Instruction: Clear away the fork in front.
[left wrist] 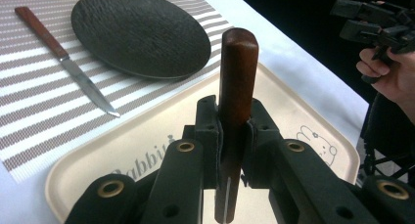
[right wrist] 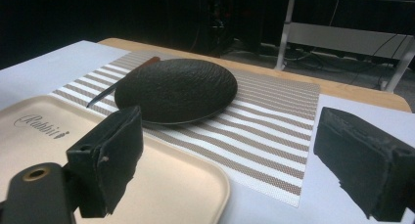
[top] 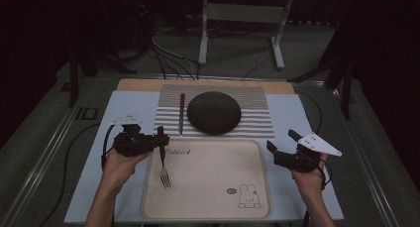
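Room: dark surroundings, with cables and a pale metal frame (top: 242, 19) on the floor beyond the table.
Table: a pale blue sheet (top: 99, 138) covers the table, with a wooden edge showing at the far side.
Placemat: a striped placemat (top: 257, 120) lies at the far middle of the sheet, touching the tray's far edge.
Plate: a dark round plate (top: 214, 112) sits on the placemat.
Knife: a knife (top: 182, 113) with a reddish wooden handle lies on the placemat just left of the plate, blade toward the person.
Tray: a beige tray (top: 208, 182) with a rabbit drawing and script lettering lies nearest the person.
Fork: a fork (top: 163, 160) with a brown wooden handle hangs over the tray's left part, tines toward the person, handle end toward the placemat.
Left gripper: the left gripper (top: 159, 139) is at the tray's left edge, its fingers (left wrist: 208, 136) clamped on the fork's handle from both sides.
Right gripper: the right gripper (top: 282, 141) is held just off the tray's right edge, its fingers (right wrist: 115, 155) spread wide with nothing between them.
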